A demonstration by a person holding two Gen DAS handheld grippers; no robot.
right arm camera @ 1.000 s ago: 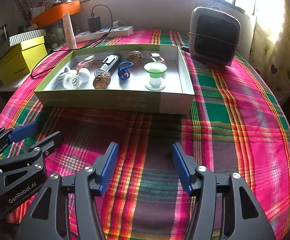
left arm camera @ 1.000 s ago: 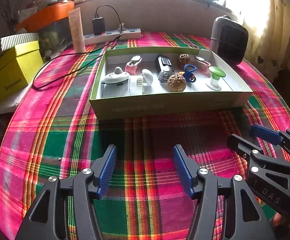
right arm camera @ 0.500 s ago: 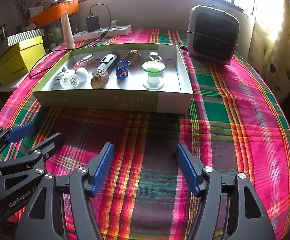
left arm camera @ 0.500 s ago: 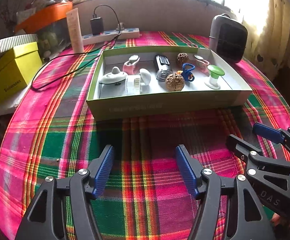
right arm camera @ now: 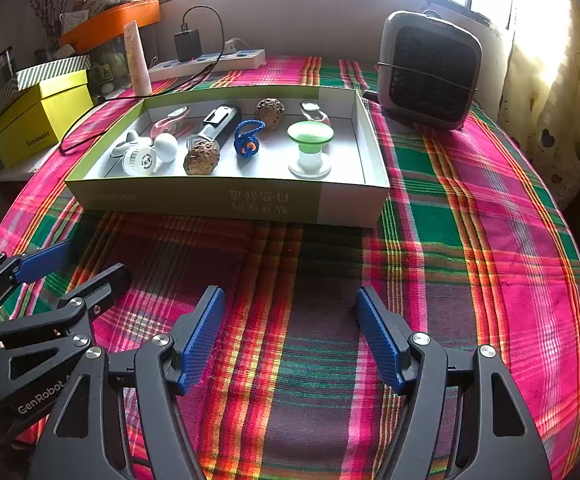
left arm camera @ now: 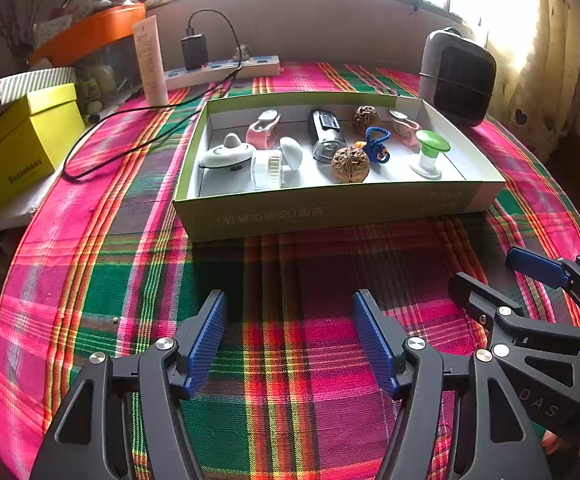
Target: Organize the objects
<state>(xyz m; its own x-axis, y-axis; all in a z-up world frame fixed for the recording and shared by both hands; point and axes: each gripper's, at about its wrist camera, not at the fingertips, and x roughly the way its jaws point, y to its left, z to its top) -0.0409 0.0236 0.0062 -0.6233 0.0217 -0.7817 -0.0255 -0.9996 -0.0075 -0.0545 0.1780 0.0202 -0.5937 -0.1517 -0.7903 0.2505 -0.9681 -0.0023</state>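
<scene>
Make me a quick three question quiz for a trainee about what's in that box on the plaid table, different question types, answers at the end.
1. True or false: the green-topped stopper stands upright inside the box.
2. Multiple choice: how many brown walnuts lie in the box? A one, B two, C four.
3. Fill in: both the left tongs and right tongs are ____ and hold nothing.

Key: 1 true. 2 B, the near walnut and the far walnut. 3 open.

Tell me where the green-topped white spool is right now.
The green-topped spool stands upright inside the shallow box, toward its right end in both views, just right of the blue cord loop and near the front wall.
</scene>
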